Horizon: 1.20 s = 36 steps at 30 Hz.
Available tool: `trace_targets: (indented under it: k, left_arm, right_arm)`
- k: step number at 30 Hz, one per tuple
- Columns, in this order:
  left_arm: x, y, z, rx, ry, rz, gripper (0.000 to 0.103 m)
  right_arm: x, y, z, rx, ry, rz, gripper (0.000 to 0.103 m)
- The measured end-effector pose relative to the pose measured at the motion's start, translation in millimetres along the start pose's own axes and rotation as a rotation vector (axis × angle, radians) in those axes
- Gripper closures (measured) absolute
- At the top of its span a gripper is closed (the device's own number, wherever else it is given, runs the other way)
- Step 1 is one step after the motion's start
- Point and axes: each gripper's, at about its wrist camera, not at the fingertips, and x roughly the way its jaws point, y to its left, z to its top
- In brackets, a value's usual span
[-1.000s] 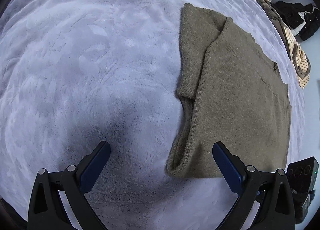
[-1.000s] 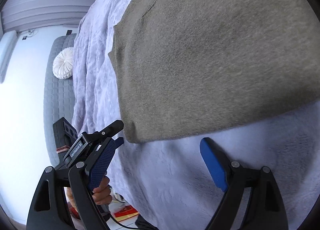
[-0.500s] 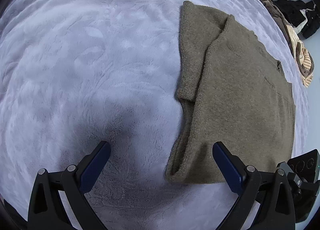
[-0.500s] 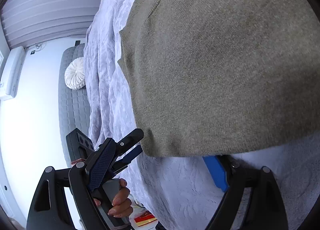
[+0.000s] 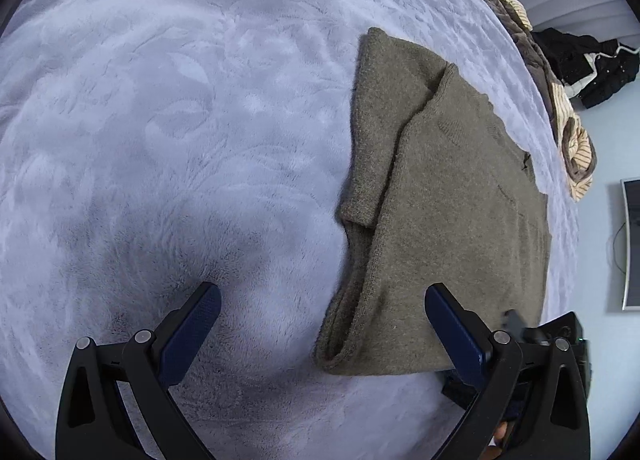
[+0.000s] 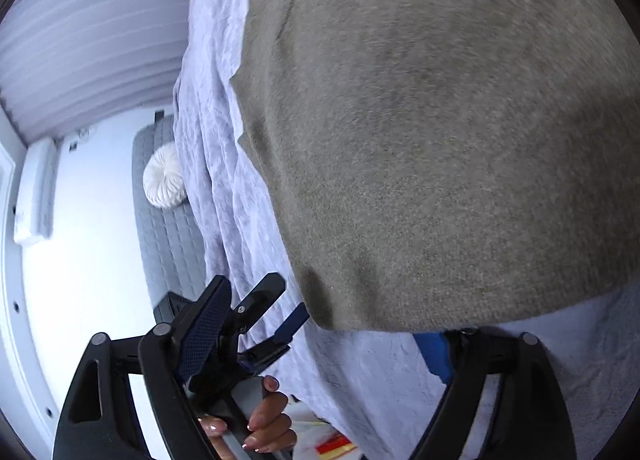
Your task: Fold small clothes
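An olive-brown knit sweater (image 5: 452,200) lies partly folded on a lavender fleece blanket (image 5: 180,120), one sleeve folded over its left side. My left gripper (image 5: 320,320) is open, its jaws either side of the sweater's near left corner, just above the blanket. In the right wrist view the sweater (image 6: 440,140) fills the frame. My right gripper (image 6: 324,336) is open, its right finger (image 6: 436,352) tucked under the sweater's near hem. The left gripper also shows there (image 6: 256,324), held by a hand.
A heap of striped and black clothes (image 5: 568,92) lies at the blanket's far right edge. The bed edge drops off on the right. A grey padded bench with a white round cushion (image 6: 164,176) stands beyond the bed.
My right gripper has moved forward, its right finger sliding under the sweater's hem. My left gripper has edged slightly closer to the sweater's near corner. Both stay open.
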Motion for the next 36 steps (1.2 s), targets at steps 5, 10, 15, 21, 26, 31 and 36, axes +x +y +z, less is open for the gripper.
trace_targets:
  k: [5, 10, 15, 21, 26, 31, 36]
  left_arm:
    - [7, -2, 8, -0.013, 0.050, -0.137, 0.001]
    - [25, -19, 25, -0.026, 0.110, -0.324, 0.001]
    - [44, -39, 53, -0.016, 0.133, -0.414, 0.001]
    - [54, -86, 67, 0.108, 0.114, -0.306, 0.021]
    - [68, -105, 55, 0.212, 0.116, -0.110, 0.035]
    - [69, -115, 53, 0.251, 0.096, -0.036, 0.035]
    - [61, -124, 52, 0.273, 0.029, 0.034, 0.070]
  right_arm:
    - [5, -8, 2, 0.056, 0.018, 0.040, 0.094]
    - [-13, 40, 12, -0.130, 0.003, 0.109, 0.095]
    - [-25, 63, 13, -0.218, 0.013, 0.121, 0.095]
    - [-15, 49, 0, -0.221, 0.063, 0.062, 0.095]
    - [0, 23, -17, -0.260, 0.217, -0.205, 0.090]
    - [-44, 30, -17, -0.392, 0.190, -0.345, 0.090]
    - [-99, 62, 25, -0.504, -0.067, -0.412, 0.090]
